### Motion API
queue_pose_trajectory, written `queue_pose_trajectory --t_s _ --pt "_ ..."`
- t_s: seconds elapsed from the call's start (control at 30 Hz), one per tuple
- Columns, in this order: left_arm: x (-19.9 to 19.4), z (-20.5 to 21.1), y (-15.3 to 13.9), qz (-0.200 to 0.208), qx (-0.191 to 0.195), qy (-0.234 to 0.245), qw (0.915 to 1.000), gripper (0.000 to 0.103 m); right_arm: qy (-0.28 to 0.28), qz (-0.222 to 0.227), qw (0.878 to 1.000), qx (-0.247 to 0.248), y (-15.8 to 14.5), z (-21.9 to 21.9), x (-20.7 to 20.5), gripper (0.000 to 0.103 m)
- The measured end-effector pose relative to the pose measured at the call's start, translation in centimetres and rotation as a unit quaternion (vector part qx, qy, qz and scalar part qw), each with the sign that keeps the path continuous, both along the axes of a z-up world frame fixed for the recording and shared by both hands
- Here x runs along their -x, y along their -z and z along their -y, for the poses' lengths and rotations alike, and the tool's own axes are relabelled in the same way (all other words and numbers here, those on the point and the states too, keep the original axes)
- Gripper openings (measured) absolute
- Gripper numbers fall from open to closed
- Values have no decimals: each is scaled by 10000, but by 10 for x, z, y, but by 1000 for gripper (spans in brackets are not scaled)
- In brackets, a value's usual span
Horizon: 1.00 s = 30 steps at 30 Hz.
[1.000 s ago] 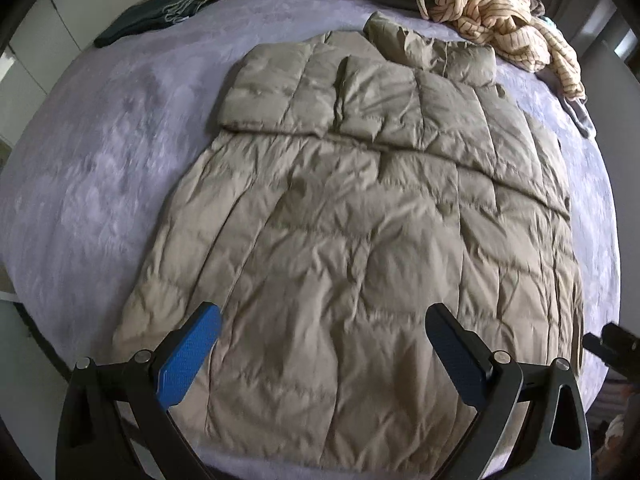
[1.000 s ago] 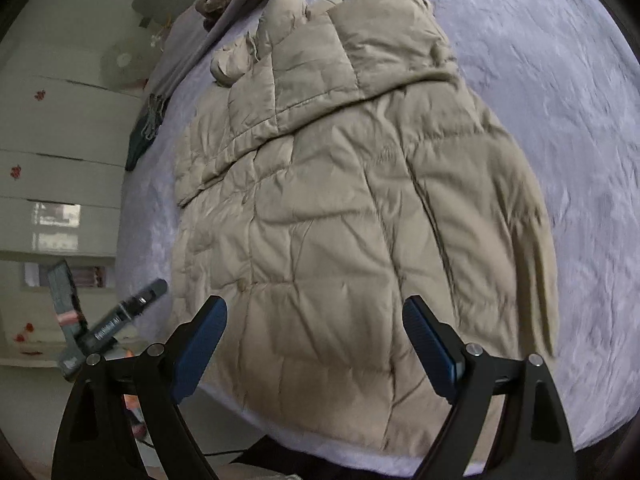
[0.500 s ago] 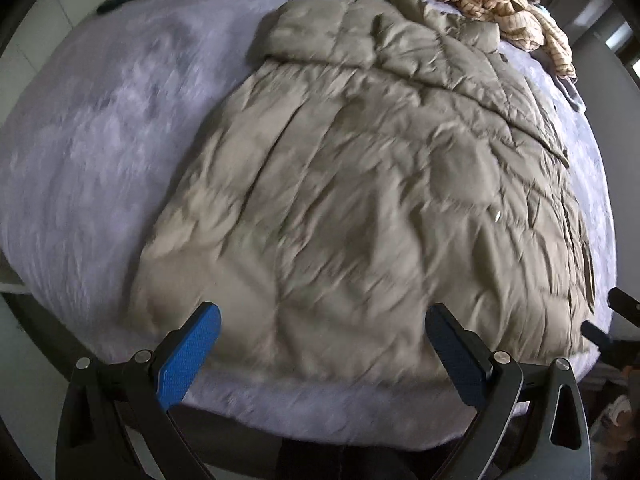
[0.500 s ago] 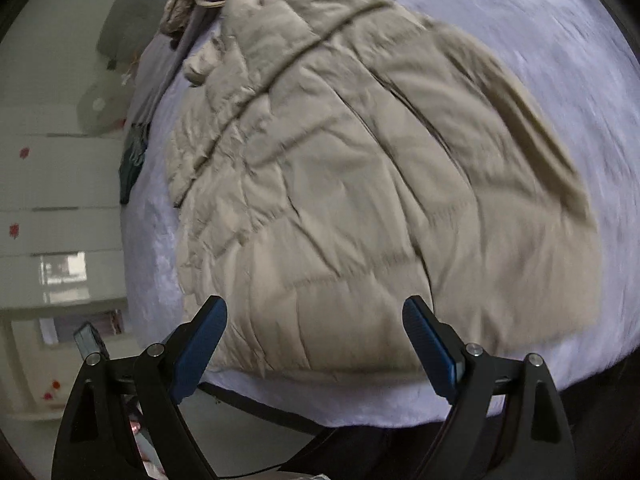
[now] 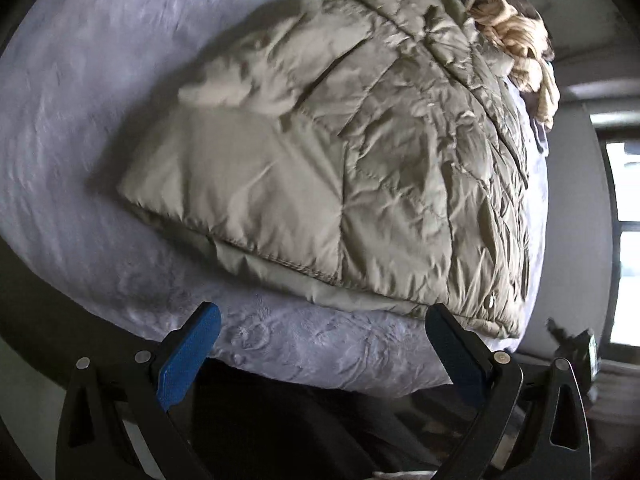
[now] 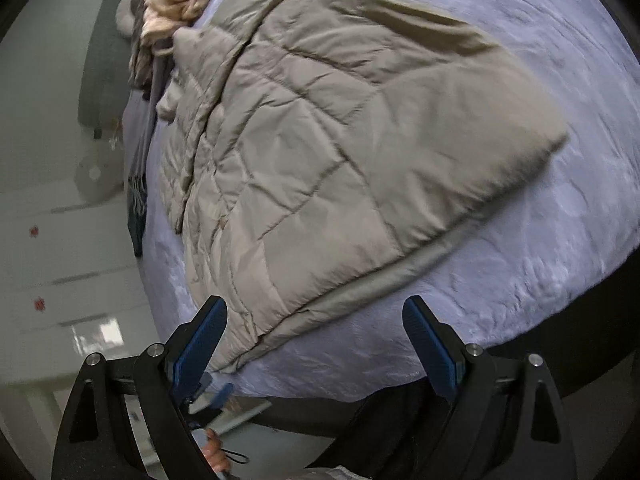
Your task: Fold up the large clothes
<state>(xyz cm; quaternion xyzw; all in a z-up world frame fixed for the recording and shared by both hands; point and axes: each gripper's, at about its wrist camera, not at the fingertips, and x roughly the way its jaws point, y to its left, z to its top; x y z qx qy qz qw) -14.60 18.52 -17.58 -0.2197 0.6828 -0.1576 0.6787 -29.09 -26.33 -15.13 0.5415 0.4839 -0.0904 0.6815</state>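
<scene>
Blue-padded fingers (image 5: 188,354) spread wide — nothing held

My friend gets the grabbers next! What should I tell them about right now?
Left hand-held gripper: open, empty, near the jacket hem.
Right hand-held gripper: open, empty, also at the hem.
Puffy tan jacket: lying flat on the purple blanket, sleeves folded across the top.
Striped garment: crumpled at the far end, untouched.
Done: sleeves in.
Left: probably grab both hem corners and fold the jacket up toward the collar, then do the other clothes.
</scene>
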Motion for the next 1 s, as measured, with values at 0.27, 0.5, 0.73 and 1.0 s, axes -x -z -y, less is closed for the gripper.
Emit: queue_pose_trajectory --t_s 0.27,0.5,0.73,1.0 --pt "-21 2 18 -30 322 -521 9981 102 781 6 9963 -357 22 19 24 91" --pt "-42 11 18 83 345 -538 9979 92 1577 261 9834 -857 46 41 29 76" --pt "-46 8 8 284 374 -356 9983 17 1707 183 9790 -1098 56 42 24 23" --pt "-52 7 -30 889 436 -147 9950 13 1337 187 9899 -440 34 40 13 9"
